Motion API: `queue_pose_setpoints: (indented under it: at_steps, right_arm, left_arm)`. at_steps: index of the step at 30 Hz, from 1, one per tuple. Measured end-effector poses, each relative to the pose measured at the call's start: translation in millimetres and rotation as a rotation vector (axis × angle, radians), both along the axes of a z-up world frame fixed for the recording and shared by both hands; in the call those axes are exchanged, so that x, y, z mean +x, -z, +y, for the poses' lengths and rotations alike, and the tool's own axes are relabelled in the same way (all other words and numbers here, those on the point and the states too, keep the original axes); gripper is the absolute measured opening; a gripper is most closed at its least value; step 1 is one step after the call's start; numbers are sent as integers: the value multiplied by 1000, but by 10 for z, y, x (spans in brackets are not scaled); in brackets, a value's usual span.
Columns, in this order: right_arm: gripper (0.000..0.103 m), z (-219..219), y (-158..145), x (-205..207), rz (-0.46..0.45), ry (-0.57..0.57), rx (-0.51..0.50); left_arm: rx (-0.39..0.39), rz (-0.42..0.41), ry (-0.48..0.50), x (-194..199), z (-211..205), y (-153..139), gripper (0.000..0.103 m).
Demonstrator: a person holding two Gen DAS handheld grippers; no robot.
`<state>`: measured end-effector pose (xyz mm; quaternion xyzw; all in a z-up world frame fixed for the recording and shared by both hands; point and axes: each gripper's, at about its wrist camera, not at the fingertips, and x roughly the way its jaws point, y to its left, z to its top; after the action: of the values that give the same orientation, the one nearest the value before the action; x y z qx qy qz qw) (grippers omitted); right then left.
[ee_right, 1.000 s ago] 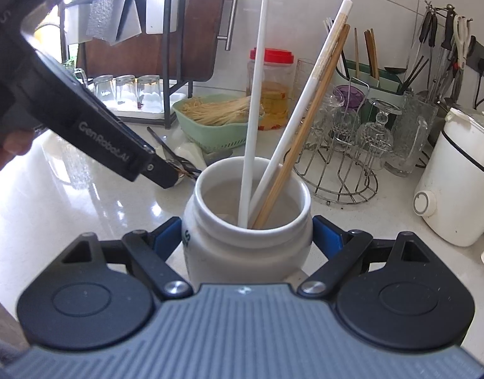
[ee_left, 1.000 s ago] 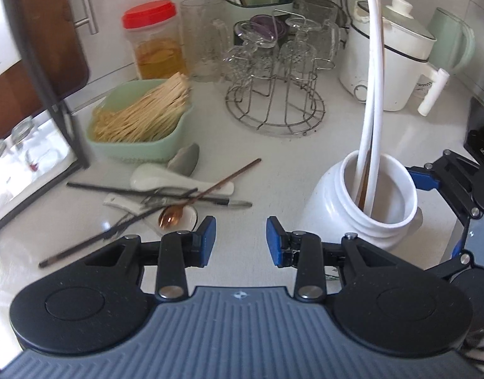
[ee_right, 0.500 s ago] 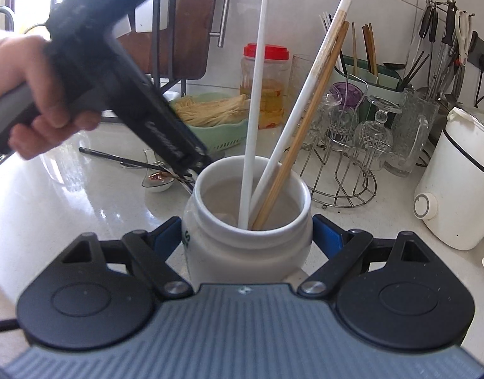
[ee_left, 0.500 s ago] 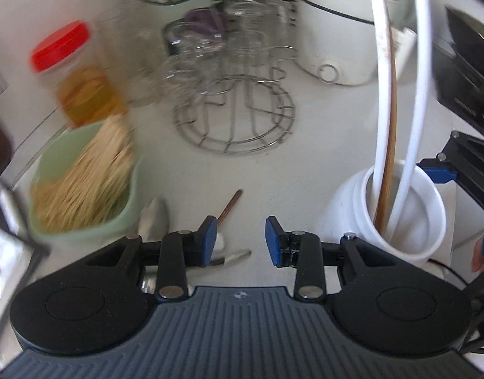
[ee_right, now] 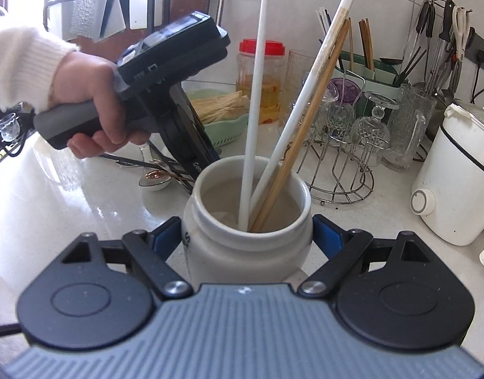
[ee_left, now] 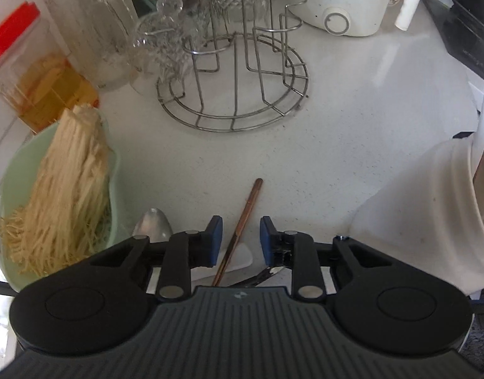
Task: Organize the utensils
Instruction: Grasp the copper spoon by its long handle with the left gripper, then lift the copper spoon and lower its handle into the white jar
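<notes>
My left gripper points steeply down at the white counter with its jaws closing. The slim copper-brown spoon handle lies between the blue pads, which do not touch it. The spoon's copper bowl shows in the right wrist view, beyond a person's hand on the left gripper's handle. My right gripper is shut on the white ceramic jar, seen also as the jar at the right. In it stand two white chopsticks and a wooden pair.
A green basket of pale sticks sits close on the left. Under the left gripper lie a silver spoon, a white ceramic spoon and dark utensils. Behind are a wire glass rack, a red-lidded jar and a white cooker.
The left gripper has come forward and down over the loose utensils and tipped downward; its jaws have narrowed around the copper handle. The right gripper and jar have stayed put.
</notes>
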<state>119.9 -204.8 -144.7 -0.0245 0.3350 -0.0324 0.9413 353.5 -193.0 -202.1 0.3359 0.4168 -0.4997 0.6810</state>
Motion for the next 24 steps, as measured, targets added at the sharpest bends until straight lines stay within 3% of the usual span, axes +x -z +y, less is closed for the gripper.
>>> queue_pose_setpoints:
  at_steps: [3,13,24]
  right_arm:
    - [90,-9,0,12,1,-1,1]
    - [90,-54,14,37,0,-31,-3]
    - [90,-100,13,45,-3,-80,-3]
  left_arm:
    - [5,20,1,9,-2,19,18]
    - [-7,4,-65,-58,-29,6,6]
    - [-151,35,-345,-262,311,-169,2]
